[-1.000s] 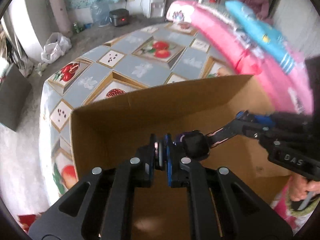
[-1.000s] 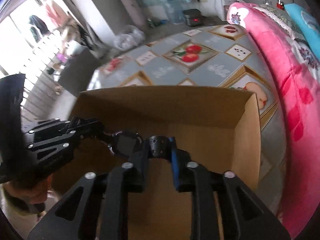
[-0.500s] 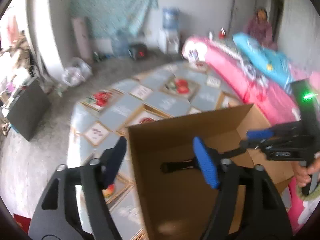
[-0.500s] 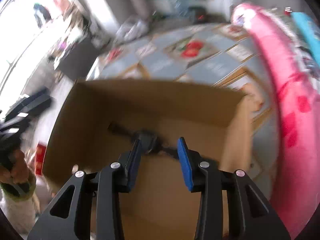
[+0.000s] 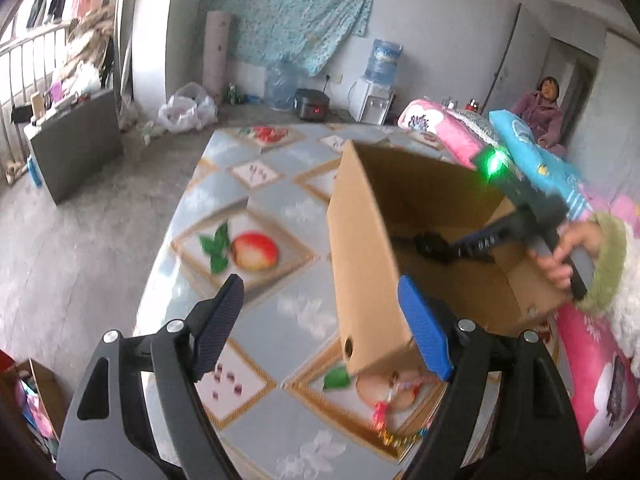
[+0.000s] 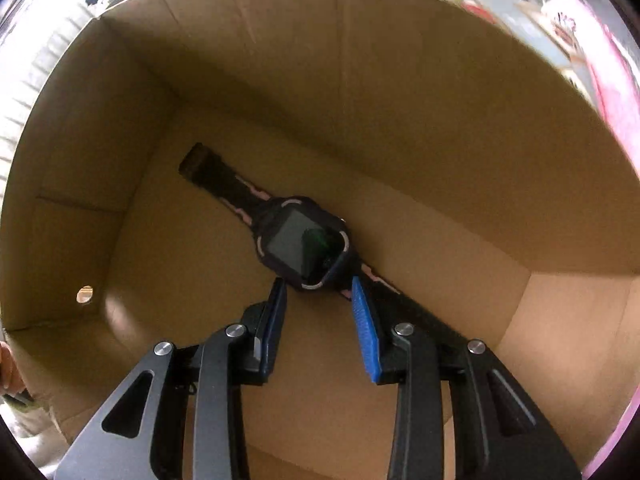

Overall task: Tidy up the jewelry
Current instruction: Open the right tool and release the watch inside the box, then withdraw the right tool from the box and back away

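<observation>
A black watch point(image 6: 300, 240) with pink trim lies flat on the floor of the cardboard box point(image 6: 360, 92). My right gripper point(image 6: 318, 292) is open and empty inside the box, its tips just short of the watch face. In the left wrist view the box point(image 5: 368, 264) stands on the table, with the watch point(image 5: 430, 245) and my right gripper point(image 5: 478, 242) inside it. My left gripper point(image 5: 320, 312) is open wide and empty, outside the box at its near left corner. Colourful beaded jewelry point(image 5: 390, 412) lies on the table below the box.
The table point(image 5: 256, 208) has a grey cloth with fruit pictures and a left edge dropping to the floor. Pink and blue bedding point(image 5: 532, 148) lies on the right. A person point(image 5: 542, 110) sits at the back right.
Both grippers opened and let go of the watch, which now lies in the box. My left gripper drew back and left, out of the box. My right gripper dropped closer to the box floor.
</observation>
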Demonstrator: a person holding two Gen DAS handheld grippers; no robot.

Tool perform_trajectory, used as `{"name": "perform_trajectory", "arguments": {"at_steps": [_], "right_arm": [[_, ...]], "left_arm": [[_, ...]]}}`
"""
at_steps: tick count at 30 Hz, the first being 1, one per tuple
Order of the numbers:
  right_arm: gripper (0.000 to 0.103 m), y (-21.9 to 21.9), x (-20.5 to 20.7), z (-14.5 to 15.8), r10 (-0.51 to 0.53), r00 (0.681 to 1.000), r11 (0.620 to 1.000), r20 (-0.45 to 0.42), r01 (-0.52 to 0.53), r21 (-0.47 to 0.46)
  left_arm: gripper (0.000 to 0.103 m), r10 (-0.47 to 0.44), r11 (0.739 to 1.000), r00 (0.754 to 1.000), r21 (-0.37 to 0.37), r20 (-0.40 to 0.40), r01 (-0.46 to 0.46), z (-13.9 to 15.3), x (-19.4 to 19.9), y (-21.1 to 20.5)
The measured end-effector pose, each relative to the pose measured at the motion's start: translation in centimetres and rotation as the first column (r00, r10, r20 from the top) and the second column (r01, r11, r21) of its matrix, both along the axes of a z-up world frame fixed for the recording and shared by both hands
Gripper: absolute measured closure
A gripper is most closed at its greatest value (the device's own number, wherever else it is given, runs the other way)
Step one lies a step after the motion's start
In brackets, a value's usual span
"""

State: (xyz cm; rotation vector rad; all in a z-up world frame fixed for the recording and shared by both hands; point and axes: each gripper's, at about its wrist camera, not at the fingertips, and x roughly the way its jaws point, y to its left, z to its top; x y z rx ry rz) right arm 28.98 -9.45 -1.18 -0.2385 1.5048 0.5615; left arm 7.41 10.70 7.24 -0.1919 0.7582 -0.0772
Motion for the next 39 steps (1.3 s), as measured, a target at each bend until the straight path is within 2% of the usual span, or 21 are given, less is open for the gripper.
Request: {"name": "perform_trajectory", "arguments": {"at_steps": [3, 8, 10, 12, 16, 20, 24, 26, 30, 35, 39], "right_arm": [[0.070, 0.5, 0.2, 0.1, -0.002, 1.000, 1.000, 0.008, 0.002, 0.015], [0.070, 1.5, 0.3, 0.5, 0.023, 0.997, 0.998, 0.078, -0.027, 0.051], [0.069, 1.4, 0.4, 1.2, 0.013, 0.993, 0.998, 0.115, -0.020, 0.058], [0.069, 0.7, 0.3, 2.3, -0.014, 0.994, 0.995, 0.113, 0.003, 0.098], [0.069, -2.0, -1.1, 7.0, -0.072, 0.984, 0.982, 0.164, 0.040, 0.187], [0.062, -6.7, -6.0, 13.0, -0.134, 0.953, 0.943, 0.271, 0.039, 0.331], [0.061, -9.8, -12.0, 15.2, -0.182, 0.930, 0.908, 0.319, 0.035, 0.417], [0.061, -11.4, -15.1, 14.9, -0.217, 0.926, 0.885, 0.310, 0.053, 0.463], [0.061, -12.6, -19.0, 11.5, -0.280, 0.931, 0.846, 0.234, 0.124, 0.519], [0.061, -12.6, -20.5, 6.6, -0.350, 0.925, 0.845, 0.145, 0.245, 0.476], [0.061, -12.2, -20.7, 4.6, -0.391, 0.912, 0.849, 0.122, 0.306, 0.430]], "left_arm": [[0.028, 0.014, 1.000, 1.000, 0.003, -0.009, -0.014, -1.0, -0.8, 0.2], [0.028, -0.001, 1.000, 1.000, -0.023, -0.022, 0.001, -2.1, -1.6, -0.2], [0.028, 0.014, 1.000, 1.000, -0.010, -0.014, -0.014, -2.0, -2.0, -0.5], [0.028, 0.022, 1.000, 1.000, -0.010, -0.014, -0.022, -2.0, -2.1, -0.5], [0.027, 0.025, 0.999, 1.000, -0.040, 0.018, -0.024, -1.4, -3.2, -0.2], [0.024, 0.033, 0.999, 0.998, -0.011, 0.056, -0.033, -0.8, -4.9, -0.2], [0.021, 0.009, 1.000, 0.998, -0.011, 0.065, -0.008, -1.1, -6.5, -0.8], [0.021, -0.015, 1.000, 0.998, -0.018, 0.053, 0.016, -1.6, -6.9, -1.5], [0.021, -0.053, 0.998, 0.998, -0.021, 0.018, 0.053, -2.7, -6.8, -3.4], [0.021, -0.091, 0.996, 0.996, -0.008, 0.005, 0.091, -3.5, -5.5, -5.9], [0.021, -0.102, 0.994, 0.995, 0.038, 0.022, 0.101, -3.5, -4.8, -7.4]]}}
